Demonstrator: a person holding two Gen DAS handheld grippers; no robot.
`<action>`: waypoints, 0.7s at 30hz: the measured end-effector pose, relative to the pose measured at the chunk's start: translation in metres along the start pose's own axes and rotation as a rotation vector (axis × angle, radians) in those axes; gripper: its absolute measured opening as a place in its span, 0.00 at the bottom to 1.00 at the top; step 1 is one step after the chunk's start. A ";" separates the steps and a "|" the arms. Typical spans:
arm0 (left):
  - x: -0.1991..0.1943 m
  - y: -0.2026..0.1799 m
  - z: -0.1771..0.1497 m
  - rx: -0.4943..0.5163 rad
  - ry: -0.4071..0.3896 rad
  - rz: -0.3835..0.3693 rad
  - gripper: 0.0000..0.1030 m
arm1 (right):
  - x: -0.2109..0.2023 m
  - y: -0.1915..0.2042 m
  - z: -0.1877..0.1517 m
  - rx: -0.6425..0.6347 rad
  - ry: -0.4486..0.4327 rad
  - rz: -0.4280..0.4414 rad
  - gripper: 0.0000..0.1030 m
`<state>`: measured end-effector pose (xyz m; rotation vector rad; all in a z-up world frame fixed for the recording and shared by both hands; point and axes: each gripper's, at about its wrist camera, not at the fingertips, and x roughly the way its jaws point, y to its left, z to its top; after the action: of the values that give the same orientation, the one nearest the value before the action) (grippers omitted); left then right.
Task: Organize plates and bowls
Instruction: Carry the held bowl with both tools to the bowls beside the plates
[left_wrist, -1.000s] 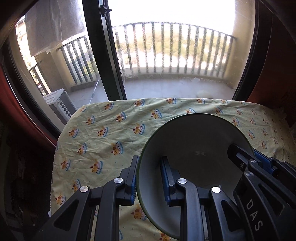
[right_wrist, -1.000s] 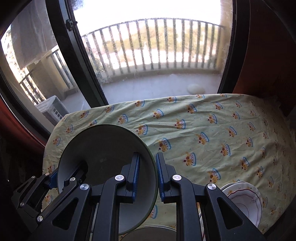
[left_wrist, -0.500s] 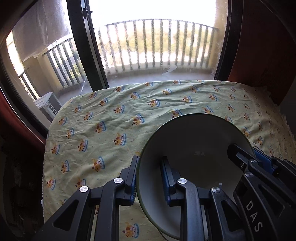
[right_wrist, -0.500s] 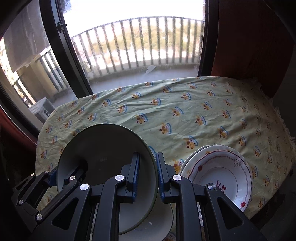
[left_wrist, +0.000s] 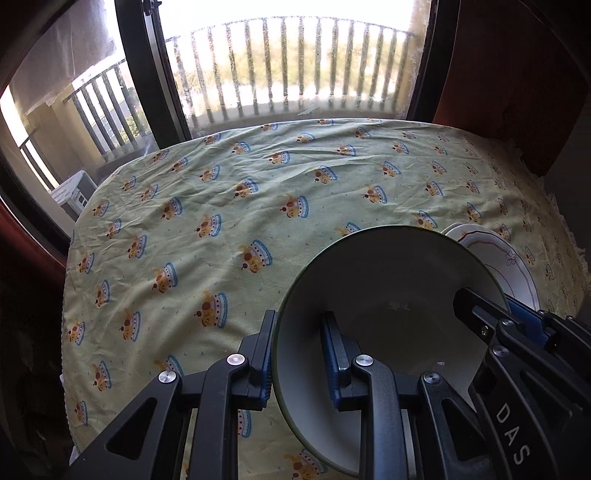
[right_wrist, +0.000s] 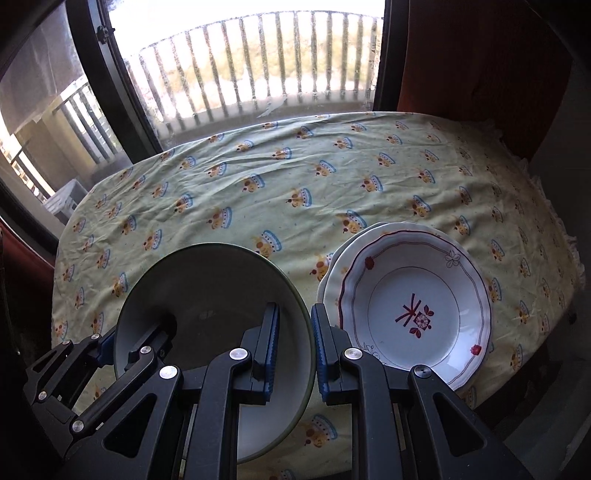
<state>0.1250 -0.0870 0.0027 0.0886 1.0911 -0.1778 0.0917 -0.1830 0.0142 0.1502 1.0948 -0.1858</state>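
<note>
Both tongs, left tongs (left_wrist: 299, 354) and right tongs (right_wrist: 293, 347), pinching opposite rims of the green bowl (right_wrist: 207, 295), hovering over the bench's near edge. Only fully showing the patterned plates (right_wrist: 413, 306) near the right edge from the right wrist.

Pale yellow tablecloth (right_wrist: 295, 177) dotted with orange-and-blue crowns. Grey bowl (right_wrist: 207, 291), dark green rim. White plate (right_wrist: 413, 306), red scalloped line, red flowers. Black grippers, blue pads (right_wrist: 275, 343).
</note>
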 end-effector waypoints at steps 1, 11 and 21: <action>0.001 -0.001 -0.001 0.003 0.005 -0.001 0.21 | 0.001 -0.001 -0.002 0.003 0.006 -0.001 0.21; 0.007 0.011 -0.006 -0.015 0.031 0.019 0.21 | 0.010 0.008 -0.007 -0.004 0.029 0.013 0.21; -0.002 0.015 -0.004 -0.033 0.028 0.017 0.21 | 0.002 0.011 -0.004 -0.008 0.019 0.029 0.21</action>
<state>0.1232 -0.0718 0.0024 0.0709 1.1208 -0.1431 0.0917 -0.1717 0.0114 0.1609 1.1115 -0.1540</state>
